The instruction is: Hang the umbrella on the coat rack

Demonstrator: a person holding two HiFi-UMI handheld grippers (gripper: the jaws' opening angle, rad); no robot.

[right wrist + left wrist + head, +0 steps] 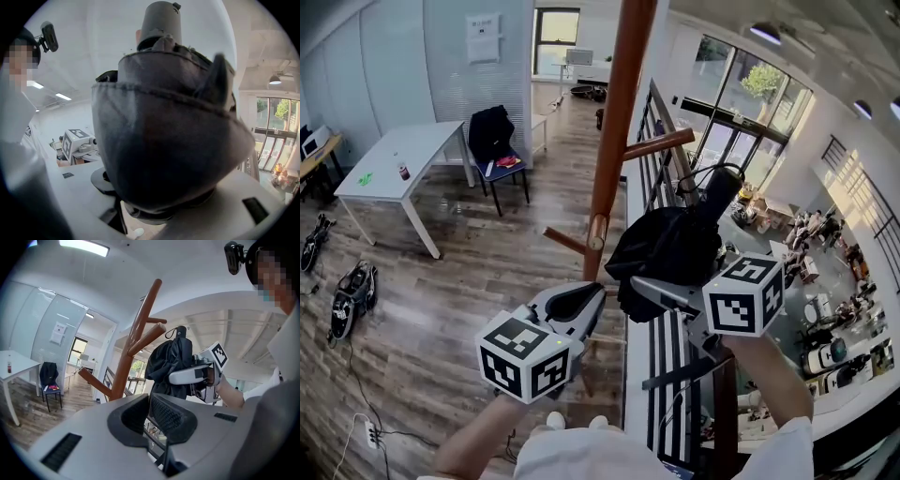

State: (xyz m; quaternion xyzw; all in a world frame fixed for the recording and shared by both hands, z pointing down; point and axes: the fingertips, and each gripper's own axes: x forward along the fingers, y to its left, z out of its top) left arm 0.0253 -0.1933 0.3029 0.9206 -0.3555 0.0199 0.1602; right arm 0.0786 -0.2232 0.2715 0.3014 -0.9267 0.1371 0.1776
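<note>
Right tongs (642, 283) were clamped on the folded black fabric umbrella (670, 246), centre-right of frame, just beside the brown wooden coat rack (614, 122). Left tongs (581, 302) were together, empty.

Right of the coat rack pole (614, 122), its upper peg (660, 143), the umbrella (667, 251) and a railing (667, 117) block passage; left of the pole, only a lower peg (565, 241) intrudes.

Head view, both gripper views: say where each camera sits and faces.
Head view: on the person's head, steeply down at coat rack and umbrella; left gripper, right gripper, forearms show.
Left gripper view: on the left gripper, up toward coat rack; its shut jaws show.
Right gripper view: on the right gripper; clamped umbrella fills it.
Shared: head and left gripper views show coat rack, umbrella, right gripper.
</note>
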